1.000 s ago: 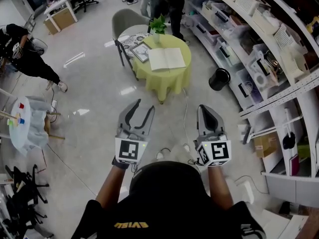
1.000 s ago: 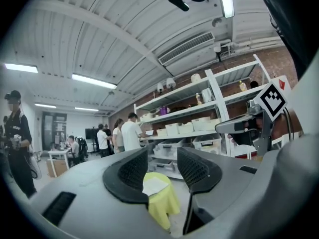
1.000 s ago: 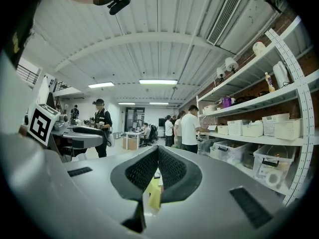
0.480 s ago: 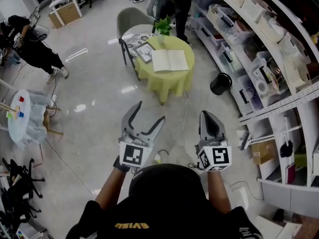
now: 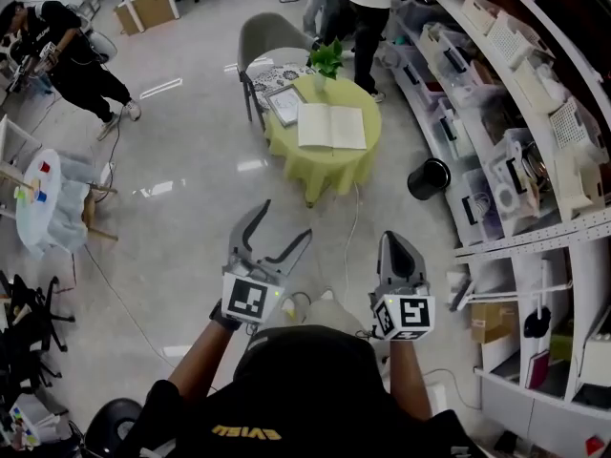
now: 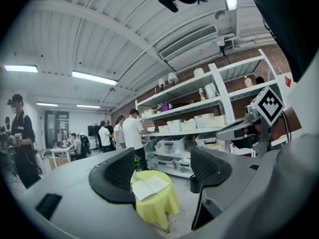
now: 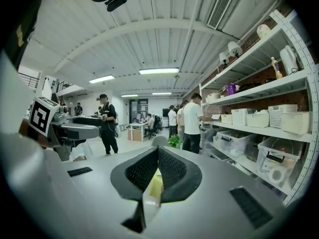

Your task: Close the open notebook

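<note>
Notebook point(image 5: 331, 127) lies open on the green-draped table point(image 5: 325, 165), well ahead of me across the floor. I hold my left tool point(image 5: 284, 219) out level, its jaws just opened wide with nothing between them. My right tool point(image 5: 396, 241) points ahead beside it, jaws together and empty. A black bin point(image 5: 429, 177) stands on the floor right of the table; I cannot see its contents.
</note>
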